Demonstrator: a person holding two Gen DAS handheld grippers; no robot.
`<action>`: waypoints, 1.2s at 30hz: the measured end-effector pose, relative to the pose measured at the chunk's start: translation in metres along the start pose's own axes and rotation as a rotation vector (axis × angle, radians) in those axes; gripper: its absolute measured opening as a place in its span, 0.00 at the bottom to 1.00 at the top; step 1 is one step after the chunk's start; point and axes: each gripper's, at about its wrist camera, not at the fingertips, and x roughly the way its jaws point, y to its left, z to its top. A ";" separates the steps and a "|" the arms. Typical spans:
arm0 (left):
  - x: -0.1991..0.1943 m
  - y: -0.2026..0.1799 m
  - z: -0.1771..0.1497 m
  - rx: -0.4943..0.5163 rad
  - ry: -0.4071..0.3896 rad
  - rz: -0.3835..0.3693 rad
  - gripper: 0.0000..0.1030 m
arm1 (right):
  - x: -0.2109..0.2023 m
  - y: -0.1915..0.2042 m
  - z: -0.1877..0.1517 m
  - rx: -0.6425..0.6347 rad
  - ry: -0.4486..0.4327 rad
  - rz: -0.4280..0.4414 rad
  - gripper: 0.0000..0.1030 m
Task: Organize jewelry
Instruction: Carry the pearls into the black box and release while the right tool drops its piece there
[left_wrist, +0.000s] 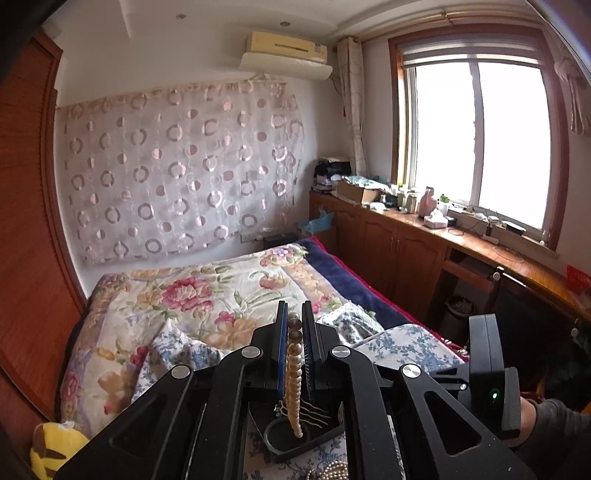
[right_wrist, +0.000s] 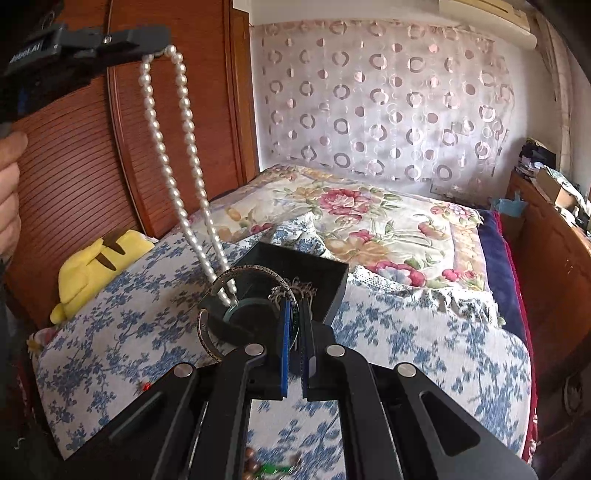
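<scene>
My left gripper (left_wrist: 294, 320) is shut on a pearl necklace (left_wrist: 294, 373) and holds it high; in the right wrist view the left gripper (right_wrist: 155, 46) is at upper left and the necklace (right_wrist: 173, 155) hangs down into a black jewelry box (right_wrist: 295, 269) on the bed. My right gripper (right_wrist: 294, 317) is shut on a metal bangle (right_wrist: 210, 332) at the box's near edge. The box (left_wrist: 295, 439) also shows below the left fingers, with a green bangle and thin chains inside.
The box sits on a blue-floral cushion (right_wrist: 406, 350) on a flowered bedspread (left_wrist: 207, 295). A yellow plush toy (right_wrist: 99, 258) lies at left by the wooden wardrobe (right_wrist: 74, 166). More beads (right_wrist: 258, 469) and pearls (left_wrist: 334, 470) lie near the cushion's front. Wooden cabinets (left_wrist: 399, 251) stand at right.
</scene>
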 end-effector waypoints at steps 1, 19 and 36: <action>0.005 0.001 -0.001 -0.002 0.008 -0.001 0.07 | 0.004 -0.002 0.003 -0.001 0.003 0.001 0.05; 0.090 0.026 -0.084 -0.071 0.252 -0.009 0.07 | 0.078 -0.009 0.007 -0.027 0.102 0.034 0.05; 0.073 0.043 -0.139 -0.123 0.311 0.040 0.07 | 0.105 0.001 -0.004 -0.049 0.148 0.035 0.13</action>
